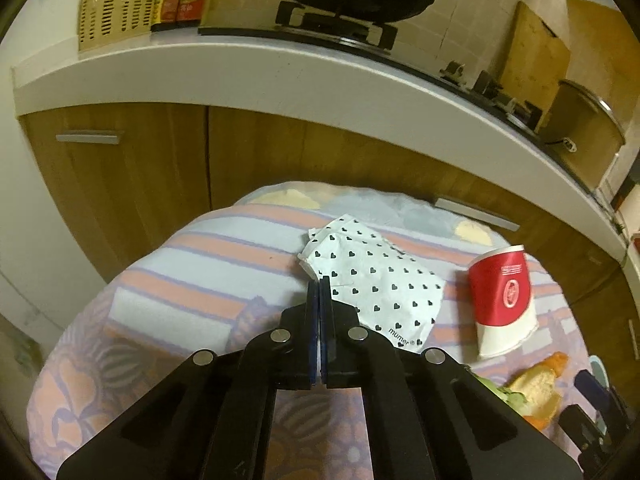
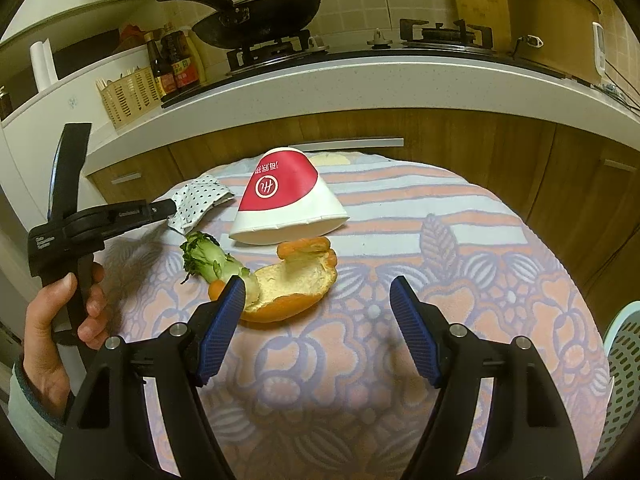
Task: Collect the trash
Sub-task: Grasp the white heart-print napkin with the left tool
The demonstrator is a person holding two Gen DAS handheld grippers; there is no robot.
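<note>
A white paper wrapper with black hearts point(image 1: 372, 276) lies crumpled on the cloth-covered table point(image 1: 180, 260), and my left gripper point(image 1: 320, 286) is shut on its near edge. From the right wrist, the left gripper point(image 2: 170, 209) shows at the left with its tip on the wrapper point(image 2: 200, 200). A red and white paper cup point(image 2: 286, 196) stands upside down beside it. In front of the cup lie a bread piece point(image 2: 288, 288), an orange carrot point(image 2: 304, 246) and a green vegetable stub point(image 2: 204, 254). My right gripper point(image 2: 318, 284) is open just before the bread, holding nothing.
A kitchen counter point(image 2: 360, 92) with wooden cabinets runs right behind the table. On it stand a wok point(image 2: 256, 16), bottles point(image 2: 176, 64), a slatted basket point(image 2: 128, 94) and a pot point(image 2: 548, 20). A pale perforated bin point(image 2: 624, 360) sits at the right edge. A hand point(image 2: 52, 340) holds the left gripper.
</note>
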